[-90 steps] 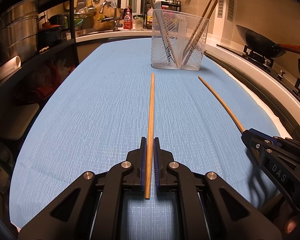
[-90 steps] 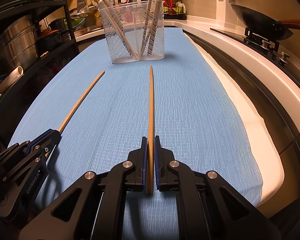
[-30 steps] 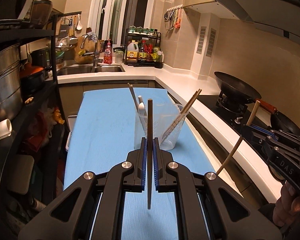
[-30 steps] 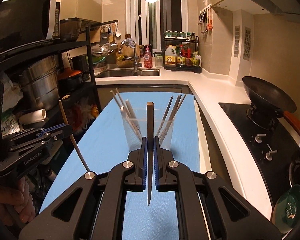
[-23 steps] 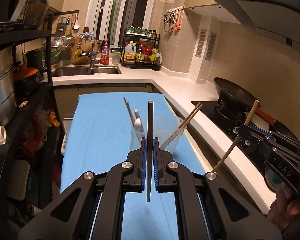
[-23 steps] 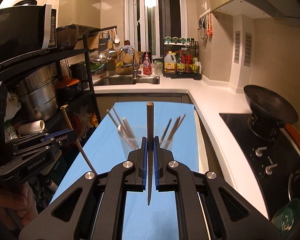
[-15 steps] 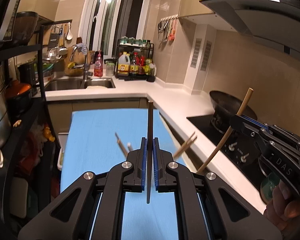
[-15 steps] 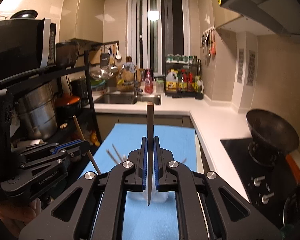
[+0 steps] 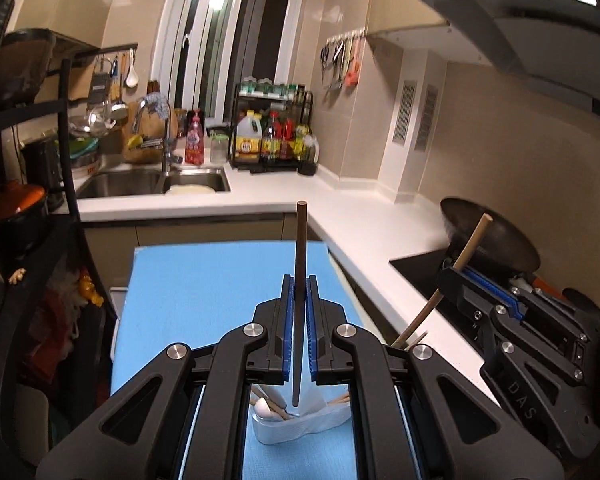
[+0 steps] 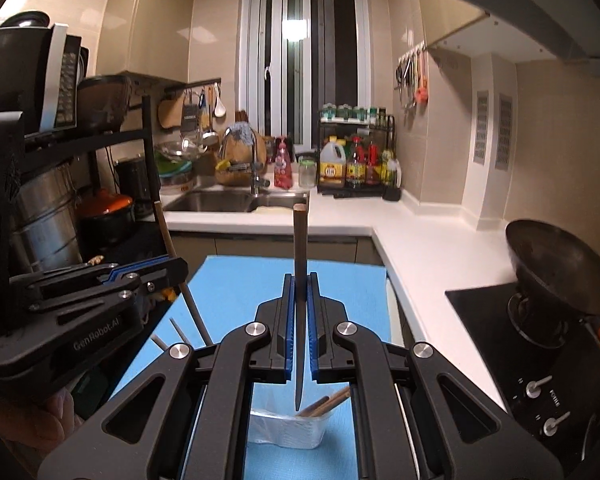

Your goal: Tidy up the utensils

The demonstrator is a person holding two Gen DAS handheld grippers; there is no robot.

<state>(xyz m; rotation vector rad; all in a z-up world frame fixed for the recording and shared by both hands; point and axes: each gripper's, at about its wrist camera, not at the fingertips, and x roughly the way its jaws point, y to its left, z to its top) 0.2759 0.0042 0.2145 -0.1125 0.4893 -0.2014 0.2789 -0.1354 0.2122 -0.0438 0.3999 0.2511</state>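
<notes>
Both chopsticks hanging right over the holder, tips down

Left gripper (image 9: 299, 332) pinches one chopstick (image 9: 300, 264) upright; the right gripper (image 10: 299, 332) clamps the other chopstick (image 10: 300, 280), both pointing down into the clear holder (image 10: 284, 432) directly below. The fingers hide most of the holder's rim, so which compartment, can't tell.
</notes>
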